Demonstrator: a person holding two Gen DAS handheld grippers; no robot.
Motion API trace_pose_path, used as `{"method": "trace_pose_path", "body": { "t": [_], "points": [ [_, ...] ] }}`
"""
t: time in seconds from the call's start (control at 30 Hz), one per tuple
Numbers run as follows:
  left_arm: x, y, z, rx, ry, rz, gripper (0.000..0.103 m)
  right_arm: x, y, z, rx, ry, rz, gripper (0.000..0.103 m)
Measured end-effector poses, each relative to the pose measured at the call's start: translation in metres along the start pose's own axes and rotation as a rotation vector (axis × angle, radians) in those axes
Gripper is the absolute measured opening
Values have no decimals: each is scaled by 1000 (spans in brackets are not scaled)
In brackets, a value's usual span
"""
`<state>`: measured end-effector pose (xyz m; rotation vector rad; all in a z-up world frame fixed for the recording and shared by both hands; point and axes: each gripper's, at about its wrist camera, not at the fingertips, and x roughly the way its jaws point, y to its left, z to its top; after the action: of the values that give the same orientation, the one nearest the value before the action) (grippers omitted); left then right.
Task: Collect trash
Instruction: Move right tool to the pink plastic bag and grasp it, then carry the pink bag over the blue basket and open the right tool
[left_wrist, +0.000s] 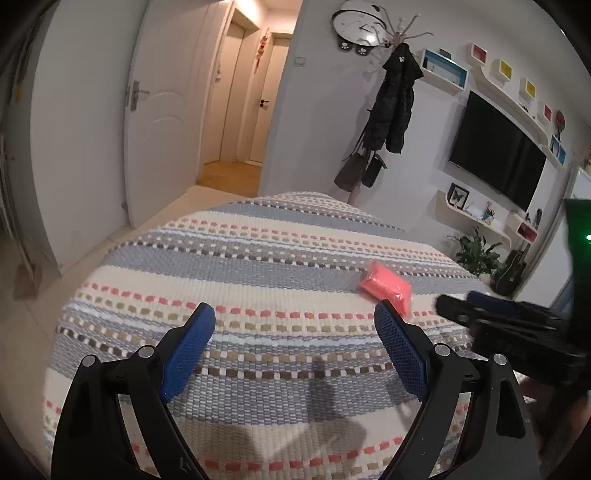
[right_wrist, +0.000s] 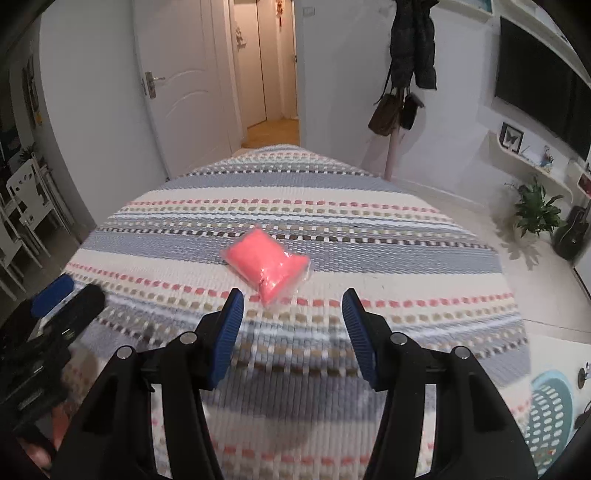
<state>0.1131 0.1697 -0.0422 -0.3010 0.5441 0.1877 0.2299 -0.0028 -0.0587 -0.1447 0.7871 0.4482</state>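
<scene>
right gripper (right_wrist: 293, 306) spread wide, empty | pink plastic-wrapped packet (right_wrist: 268, 263) just ahead, long axis diagonal | left gripper (left_wrist: 294, 323) wide, farther

A lived-in home, a bedroom or sitting room by its furnishings: a striped woven cover (left_wrist: 236, 280) spreads over a wide soft surface, a flat television (left_wrist: 498, 155) hangs on the wall among white shelves with coloured boxes (left_wrist: 506, 70), and a dark padded coat (left_wrist: 395, 96) and bags hang from a coat stand beneath a round wall clock (left_wrist: 360, 24). A white door (left_wrist: 159, 122) opens on a hallway; a potted plant (right_wrist: 535, 208) and a guitar (right_wrist: 572, 232) stand on the floor
</scene>
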Motion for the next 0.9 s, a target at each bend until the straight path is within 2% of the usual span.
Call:
{"method": "trace_pose_path", "body": {
  "t": [0.13, 0.43, 0.6, 0.67, 0.7, 0.9],
  "points": [
    [8, -4, 2, 1, 3, 14, 86, 26, 0, 11, -1, 35, 24, 69],
    [12, -14, -2, 38, 15, 12, 86, 77, 8, 26, -53, 129, 0, 71],
    [15, -13, -4, 31, 25, 12, 86, 87, 16, 33, -68, 128, -11, 71],
    [16, -14, -4, 35, 26, 13, 86, 87, 17, 33, -71, 122, -6, 66],
    [16, -14, -4, 39, 27, 14, 86, 85, 18, 31, -76, 115, 0, 56],
    [15, -18, -7, 53, 22, 14, 86, 66, 27, 22, -110, 54, -23, 49]
  ]
}}
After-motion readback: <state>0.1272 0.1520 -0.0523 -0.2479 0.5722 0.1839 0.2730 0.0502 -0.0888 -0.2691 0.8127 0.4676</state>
